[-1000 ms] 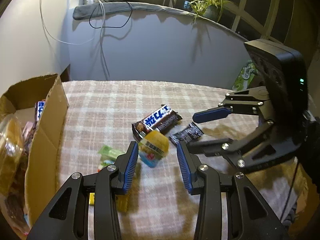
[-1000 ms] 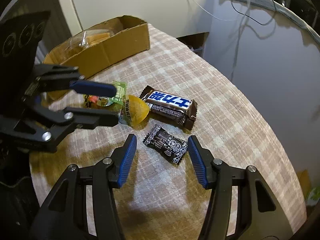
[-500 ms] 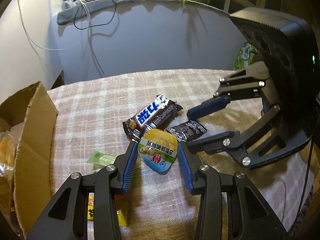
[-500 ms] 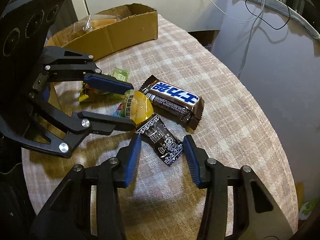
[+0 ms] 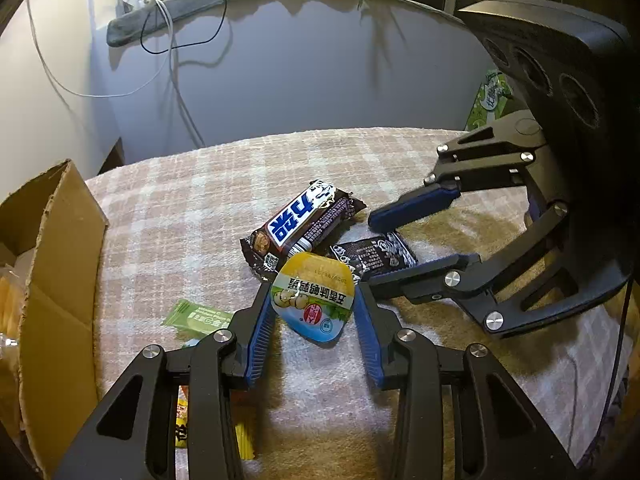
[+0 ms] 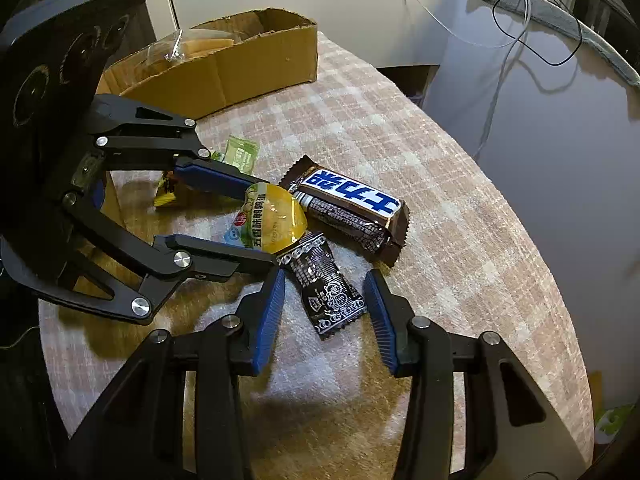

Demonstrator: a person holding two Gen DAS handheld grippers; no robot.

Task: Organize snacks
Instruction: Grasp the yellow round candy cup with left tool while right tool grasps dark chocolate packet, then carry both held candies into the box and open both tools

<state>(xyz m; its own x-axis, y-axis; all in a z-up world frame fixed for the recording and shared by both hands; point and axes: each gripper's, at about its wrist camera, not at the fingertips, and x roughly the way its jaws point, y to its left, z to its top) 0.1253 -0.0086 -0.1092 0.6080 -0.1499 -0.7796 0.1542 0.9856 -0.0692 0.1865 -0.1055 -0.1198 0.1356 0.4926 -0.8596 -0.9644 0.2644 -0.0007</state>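
**Both claws set around snacks on the plaid cloth**

We hold our left claw [image 5: 314,312] low over the cloth [image 5: 208,200], its blue pads on either side of the yellow cup [image 5: 313,296]. The pads sit right at the cup's edges; we cannot tell whether they press it or merely flank it. The cup leans with its printed lid facing the left camera, and its far edge overlaps the black packet [image 5: 372,254].

Our right claw [image 6: 324,296] is spread wide around that black packet [image 6: 326,288], with a clear gap on each side, so it grips nothing. The packet lies flat on the cloth, one end tucked under the cup [image 6: 272,216].

The bar [image 5: 302,224], brown with a blue and white label, lies just beyond the cup and packet, touching or nearly touching both. A green packet [image 5: 198,316] lies on the cloth beside the left claw's left finger, and a yellow wrapper [image 5: 182,428] shows under that same finger.

The box [image 6: 240,68] stands at the cloth's edge to our left, well apart from the cluster, with a clear bag [image 6: 188,46] of snacks inside.
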